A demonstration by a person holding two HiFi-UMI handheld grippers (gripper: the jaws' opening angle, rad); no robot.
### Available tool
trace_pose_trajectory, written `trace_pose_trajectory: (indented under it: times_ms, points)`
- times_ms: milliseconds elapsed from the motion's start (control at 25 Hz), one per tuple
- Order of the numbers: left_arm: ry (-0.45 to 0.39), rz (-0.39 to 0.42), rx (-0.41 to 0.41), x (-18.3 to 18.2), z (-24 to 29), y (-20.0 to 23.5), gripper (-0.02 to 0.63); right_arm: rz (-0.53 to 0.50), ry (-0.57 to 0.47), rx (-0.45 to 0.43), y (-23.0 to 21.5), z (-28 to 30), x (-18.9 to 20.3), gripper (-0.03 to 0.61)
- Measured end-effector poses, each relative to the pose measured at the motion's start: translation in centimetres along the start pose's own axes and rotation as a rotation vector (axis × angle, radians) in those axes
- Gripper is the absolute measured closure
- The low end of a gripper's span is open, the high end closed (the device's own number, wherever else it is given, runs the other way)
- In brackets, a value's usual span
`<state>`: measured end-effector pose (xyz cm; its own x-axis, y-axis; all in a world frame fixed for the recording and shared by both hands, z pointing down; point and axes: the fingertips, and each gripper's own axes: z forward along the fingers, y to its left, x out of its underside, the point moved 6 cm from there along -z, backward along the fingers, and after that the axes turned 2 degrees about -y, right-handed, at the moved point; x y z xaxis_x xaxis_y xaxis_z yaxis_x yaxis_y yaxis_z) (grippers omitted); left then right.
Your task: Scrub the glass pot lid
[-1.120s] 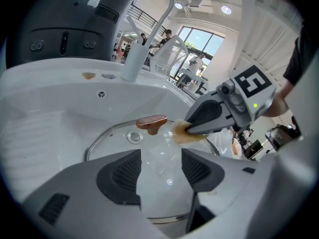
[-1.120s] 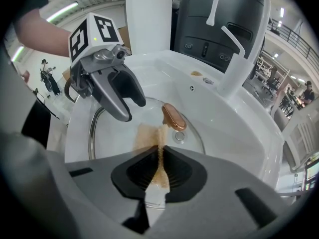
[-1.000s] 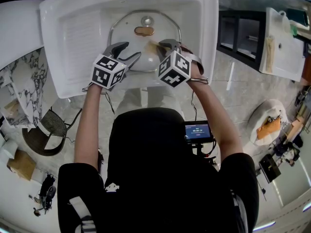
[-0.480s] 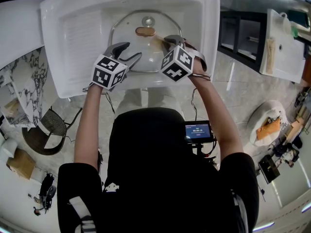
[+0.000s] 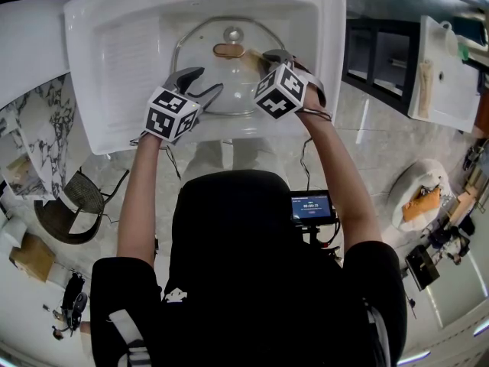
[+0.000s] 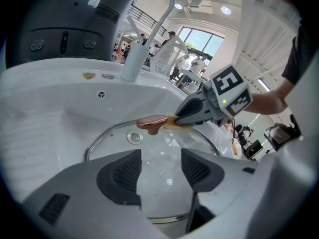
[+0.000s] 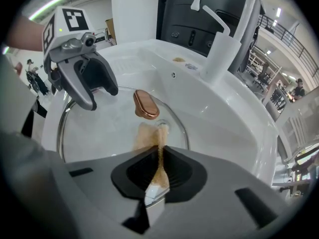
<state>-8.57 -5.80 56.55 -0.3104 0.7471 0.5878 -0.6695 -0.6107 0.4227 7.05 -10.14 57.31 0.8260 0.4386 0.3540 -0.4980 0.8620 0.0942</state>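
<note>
The glass pot lid lies in the white sink, its copper knob on top. My right gripper is shut on a thin tan scrub pad, whose free end rests on the glass just beside the knob. My left gripper stands open over the lid's near left part; glass shows between its pads. Whether its tips touch the lid I cannot tell. From the left gripper view, the right gripper and pad meet the knob.
A white faucet rises behind the basin, and the drain shows through the glass. The sink's rim walls in the lid on all sides. A white tub edge lies left of the sink.
My right gripper has slid with the pad away from the near rim toward the knob. The left gripper and the lid have stayed put.
</note>
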Motion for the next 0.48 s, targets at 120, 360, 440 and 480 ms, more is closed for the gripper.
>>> trace_pose_trajectory:
  times_ms: [120,360,440,480]
  points:
    - [-0.002,0.001,-0.002,0.0,0.0,0.0,0.365,0.015,0.007,0.017,-0.4,0.2,0.2,0.560]
    - [-0.003,0.003,-0.009,0.0,0.1,-0.1,0.365,0.043,0.066,0.114,-1.5,0.8,1.2,0.560]
    - [0.004,0.004,-0.012,0.0,0.0,-0.1,0.365,0.081,0.074,0.113,-1.7,0.6,1.4,0.560]
    - [0.007,0.006,-0.016,0.0,0.0,-0.1,0.365,0.098,0.073,0.110,-1.8,0.4,1.4,0.560]
